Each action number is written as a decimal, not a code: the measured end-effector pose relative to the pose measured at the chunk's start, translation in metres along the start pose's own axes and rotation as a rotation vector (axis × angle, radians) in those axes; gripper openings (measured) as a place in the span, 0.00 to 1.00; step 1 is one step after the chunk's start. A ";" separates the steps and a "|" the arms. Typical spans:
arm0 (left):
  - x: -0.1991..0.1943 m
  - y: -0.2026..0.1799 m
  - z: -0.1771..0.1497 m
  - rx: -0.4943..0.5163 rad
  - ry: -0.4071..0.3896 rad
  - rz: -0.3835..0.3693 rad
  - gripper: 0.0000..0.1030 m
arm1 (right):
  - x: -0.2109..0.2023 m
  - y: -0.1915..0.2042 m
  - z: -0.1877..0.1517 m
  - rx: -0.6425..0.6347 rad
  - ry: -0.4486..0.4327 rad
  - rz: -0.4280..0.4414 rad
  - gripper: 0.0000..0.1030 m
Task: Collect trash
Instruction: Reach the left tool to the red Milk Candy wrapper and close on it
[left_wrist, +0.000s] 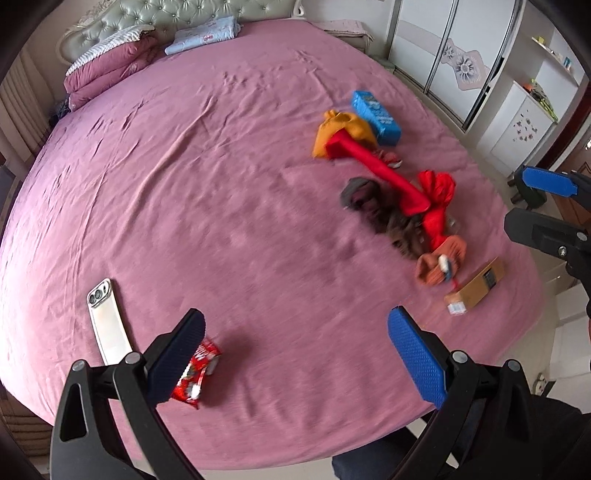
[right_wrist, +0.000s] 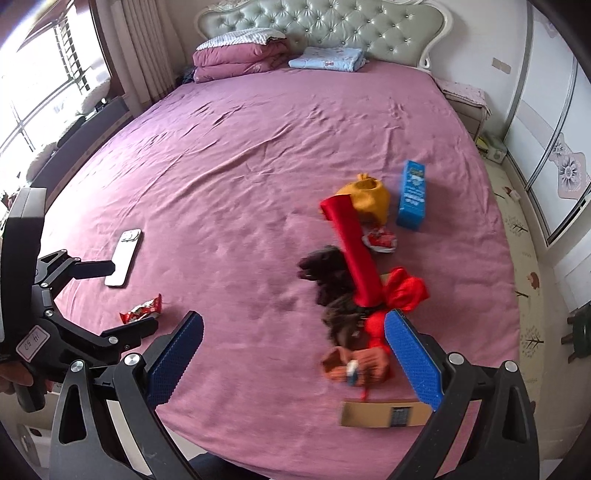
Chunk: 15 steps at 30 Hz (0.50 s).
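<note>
Left wrist view: left gripper (left_wrist: 295, 354) jaws wide, holding nothing, above the pink bed (left_wrist: 221, 184). Red snack wrapper (left_wrist: 195, 373) lies just behind its left finger, white phone (left_wrist: 109, 325) beside it. Clothes pile (left_wrist: 399, 199), blue box (left_wrist: 376, 117), cardboard box (left_wrist: 476, 286) well right.

Right wrist view: right gripper (right_wrist: 293, 363) wide, empty, near the cardboard box (right_wrist: 384, 413). Second wrapper (right_wrist: 380, 238) beside the clothes.

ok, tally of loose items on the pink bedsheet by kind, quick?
Boxes: 2, blue carton, brown cardboard box
Red snack wrappers: 2, near the phone, by the yellow cloth
White phone: 1
Clothing pile: tangled, pieces not countable
Total: 5 plus the pile
</note>
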<state>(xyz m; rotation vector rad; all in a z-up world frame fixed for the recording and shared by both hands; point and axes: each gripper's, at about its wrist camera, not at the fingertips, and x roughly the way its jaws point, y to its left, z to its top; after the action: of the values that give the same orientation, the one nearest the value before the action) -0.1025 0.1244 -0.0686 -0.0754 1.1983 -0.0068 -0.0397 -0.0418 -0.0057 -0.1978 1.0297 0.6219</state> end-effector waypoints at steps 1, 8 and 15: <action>0.002 0.008 -0.004 0.001 0.006 0.001 0.96 | 0.005 0.007 0.000 -0.001 0.001 -0.001 0.92; 0.028 0.047 -0.028 0.017 0.040 0.005 0.96 | 0.037 0.045 -0.005 0.002 0.020 0.007 0.92; 0.062 0.079 -0.049 0.035 0.095 0.009 0.96 | 0.064 0.069 -0.013 -0.008 0.050 0.006 0.92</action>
<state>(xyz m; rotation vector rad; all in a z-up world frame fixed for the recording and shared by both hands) -0.1287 0.1976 -0.1490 -0.0396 1.2930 -0.0239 -0.0654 0.0334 -0.0582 -0.2184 1.0762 0.6295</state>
